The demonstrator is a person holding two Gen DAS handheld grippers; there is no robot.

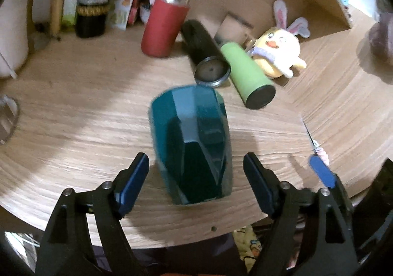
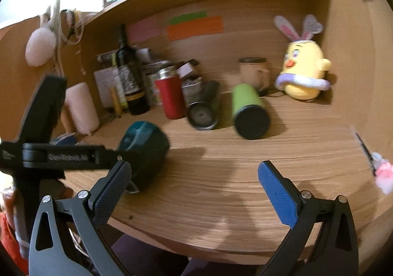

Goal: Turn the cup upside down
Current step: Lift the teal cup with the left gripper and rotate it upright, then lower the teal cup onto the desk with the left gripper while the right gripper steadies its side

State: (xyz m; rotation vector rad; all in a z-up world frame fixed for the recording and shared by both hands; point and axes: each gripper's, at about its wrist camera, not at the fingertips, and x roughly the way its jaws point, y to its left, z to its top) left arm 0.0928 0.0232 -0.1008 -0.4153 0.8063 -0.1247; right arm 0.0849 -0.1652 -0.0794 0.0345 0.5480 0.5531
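Note:
A dark teal faceted cup (image 1: 194,143) stands on the wooden desk near its front edge, its closed flat end facing up. My left gripper (image 1: 196,167) is open, its blue-padded fingers on either side of the cup's lower half with a gap on each side. In the right wrist view the cup (image 2: 145,150) sits at the left with the left gripper's black body in front of it. My right gripper (image 2: 194,177) is open and empty above the desk, to the right of the cup.
Behind the cup lie a black tumbler (image 1: 203,54) and a green tumbler (image 1: 248,74) on their sides. A red tumbler (image 1: 164,27) stands upright. A yellow bunny plush (image 1: 277,50), a wine bottle (image 2: 130,79), a mug (image 2: 255,74) and clutter stand at the back. The desk edge (image 1: 196,239) is close.

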